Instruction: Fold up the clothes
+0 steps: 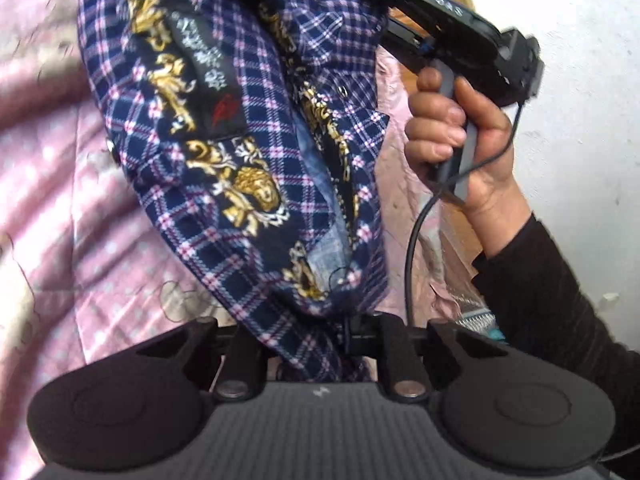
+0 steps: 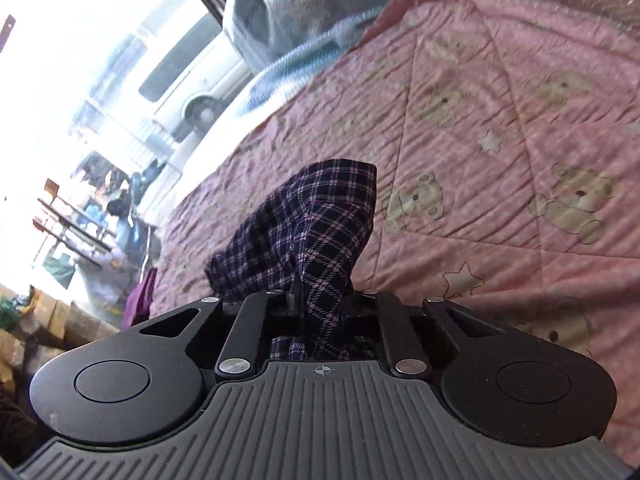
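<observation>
The left gripper points forward and down, its jaws pinched nearly together on a fold of the plaid shirt that rises from between them. The right gripper is likewise clamped on a bunch of plaid cloth, jaws close together. In the left wrist view, the right hand sits to the right, fingers curled round the grey handle, thumb side up, a dark sleeve covering the forearm toward the near right corner.

- My navy checked flannel shirt with pink lines and gold baroque trim hangs bunched above the pink quilt.
- Its black neck label shows.
</observation>
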Demonstrator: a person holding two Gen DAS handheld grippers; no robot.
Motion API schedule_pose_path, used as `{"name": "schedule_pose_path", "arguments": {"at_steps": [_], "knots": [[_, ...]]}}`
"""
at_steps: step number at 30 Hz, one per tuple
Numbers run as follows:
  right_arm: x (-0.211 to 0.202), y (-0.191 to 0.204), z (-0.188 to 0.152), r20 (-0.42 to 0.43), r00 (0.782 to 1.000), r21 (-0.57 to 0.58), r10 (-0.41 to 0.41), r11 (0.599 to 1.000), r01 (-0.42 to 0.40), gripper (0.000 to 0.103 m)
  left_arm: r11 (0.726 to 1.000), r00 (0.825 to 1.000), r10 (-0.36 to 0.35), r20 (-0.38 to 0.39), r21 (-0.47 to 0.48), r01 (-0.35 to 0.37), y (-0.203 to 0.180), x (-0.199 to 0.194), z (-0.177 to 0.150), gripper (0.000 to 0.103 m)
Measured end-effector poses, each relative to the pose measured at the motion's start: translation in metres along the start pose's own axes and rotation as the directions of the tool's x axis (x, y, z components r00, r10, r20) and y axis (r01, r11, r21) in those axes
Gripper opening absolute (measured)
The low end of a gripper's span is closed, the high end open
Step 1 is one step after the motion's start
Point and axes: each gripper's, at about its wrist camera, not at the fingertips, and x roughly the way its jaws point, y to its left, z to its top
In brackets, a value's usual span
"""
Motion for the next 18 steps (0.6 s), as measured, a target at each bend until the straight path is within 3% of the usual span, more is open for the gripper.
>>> {"name": "schedule_pose_path", "arguments": {"at_steps": [3,5,6,9,12,13,14,15,16,17,18], "knots": [[-0.068,0.015,-0.002,0.151,0.986,0.1,-0.063,0.994,0.049,0.012,0.991,0.993,-0.004,-0.118,0.129,0.019,-0.022,-0.025,0.01,0.016],[-0.118,0.023,-0.011,0.265,0.956,0.197,-0.123,0.978,0.071,0.011,0.972,0.976,0.019,-0.218,0.233,0.033,-0.032,-0.043,0.012,0.016],[-0.143,0.027,-0.016,0.319,0.935,0.247,-0.157,0.966,0.077,0.011,0.959,0.961,0.037,-0.275,0.279,0.043,-0.041,-0.05,0.033,0.016],[-0.193,0.047,-0.052,0.469,0.837,0.42,-0.281,0.905,0.068,0.012,0.909,0.893,0.107,-0.438,0.407,0.09,-0.076,-0.071,0.116,0.016],[-0.211,0.068,-0.101,0.547,0.706,0.59,-0.45,0.805,0.056,0.012,0.828,0.796,0.205,-0.569,0.535,0.169,-0.117,-0.077,0.215,0.02],[-0.208,0.072,-0.12,0.542,0.659,0.649,-0.522,0.758,0.067,0.012,0.793,0.777,0.246,-0.58,0.581,0.183,-0.128,-0.068,0.255,0.023],[-0.2,0.07,-0.14,0.524,0.614,0.716,-0.59,0.696,0.058,0.014,0.775,0.776,0.275,-0.567,0.608,0.17,-0.133,-0.055,0.293,0.036],[-0.185,0.065,-0.157,0.484,0.576,0.778,-0.659,0.625,0.061,0.021,0.765,0.809,0.325,-0.489,0.639,0.079,-0.126,-0.038,0.32,0.073],[-0.164,0.055,-0.169,0.407,0.554,0.82,-0.726,0.558,0.128,0.027,0.749,0.839,0.381,-0.389,0.662,-0.034,-0.115,-0.021,0.343,0.091],[-0.143,0.045,-0.18,0.321,0.528,0.85,-0.786,0.485,0.206,0.043,0.727,0.854,0.436,-0.284,0.671,-0.148,-0.105,-0.003,0.367,0.103],[-0.121,0.028,-0.19,0.201,0.538,0.877,-0.819,0.396,0.274,0.05,0.723,0.848,0.48,-0.225,0.649,-0.237,-0.095,0.006,0.375,0.087]]}}
